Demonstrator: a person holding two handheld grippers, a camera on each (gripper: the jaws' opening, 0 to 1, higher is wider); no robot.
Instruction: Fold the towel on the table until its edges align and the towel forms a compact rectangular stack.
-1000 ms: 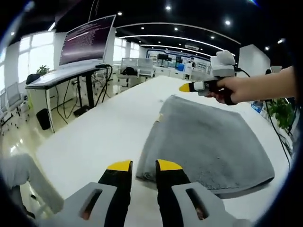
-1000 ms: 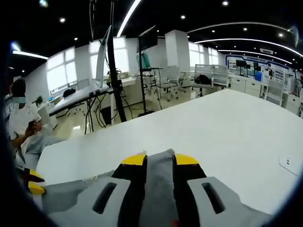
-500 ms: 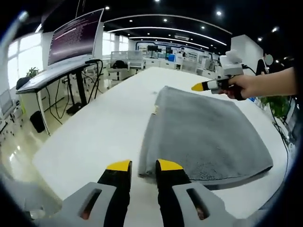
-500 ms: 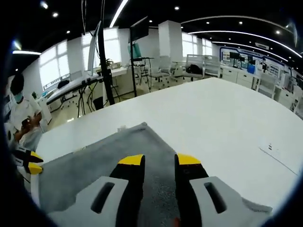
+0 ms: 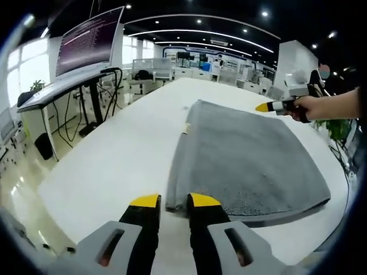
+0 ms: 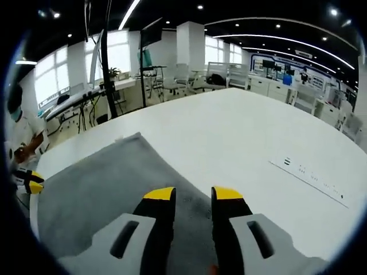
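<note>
A grey towel lies folded flat on the white table, with a small tag at its left edge. My left gripper hovers at the towel's near left corner, jaws a little apart with nothing between them. The right gripper, held by a hand, hangs over the towel's far right side. In the right gripper view, my right gripper is above the towel, its jaws slightly apart and empty. The left gripper's yellow tip peeks in at the far left.
A desk with a large monitor stands off the table's left side. A seated person is beyond the table's end. A printed strip lies on the bare table to the right. A plant stands at the right edge.
The right gripper held a towel corner one second ago; it has let go and drawn back to the right. The towel now lies flat. My left gripper stayed at the near corner.
</note>
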